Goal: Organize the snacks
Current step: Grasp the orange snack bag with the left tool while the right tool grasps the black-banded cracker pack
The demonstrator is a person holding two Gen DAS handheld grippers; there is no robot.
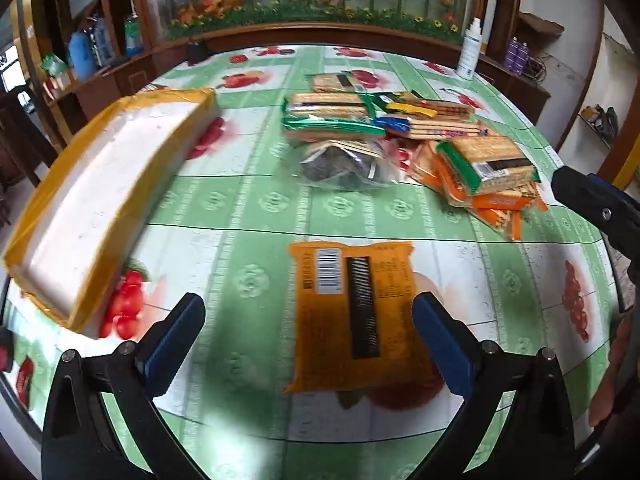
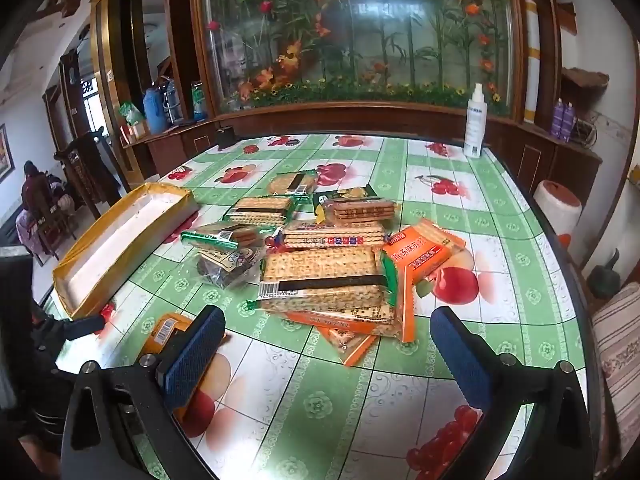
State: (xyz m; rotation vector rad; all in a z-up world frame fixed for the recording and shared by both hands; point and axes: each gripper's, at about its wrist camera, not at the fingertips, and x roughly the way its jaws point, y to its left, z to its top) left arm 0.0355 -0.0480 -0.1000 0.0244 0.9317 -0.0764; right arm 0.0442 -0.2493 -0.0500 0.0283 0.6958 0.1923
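Note:
An orange snack packet (image 1: 354, 316) lies flat on the tablecloth, barcode side up, apart from the pile. My left gripper (image 1: 308, 336) is open just above it, fingers on either side, not touching. A pile of cracker packets (image 1: 400, 128) lies further back; it fills the middle of the right wrist view (image 2: 328, 264). A long white box with yellow edges (image 1: 100, 196) lies at the left, also seen in the right wrist view (image 2: 120, 240). My right gripper (image 2: 326, 346) is open and empty in front of the pile. The orange packet (image 2: 168, 330) shows behind its left finger.
A dark bag of snacks (image 1: 344, 164) lies at the pile's near side. A white spray bottle (image 2: 475, 120) stands at the far right of the table (image 2: 520, 320). A wooden cabinet with flower glass runs behind. The right gripper's tip (image 1: 592, 196) shows at the left view's right edge.

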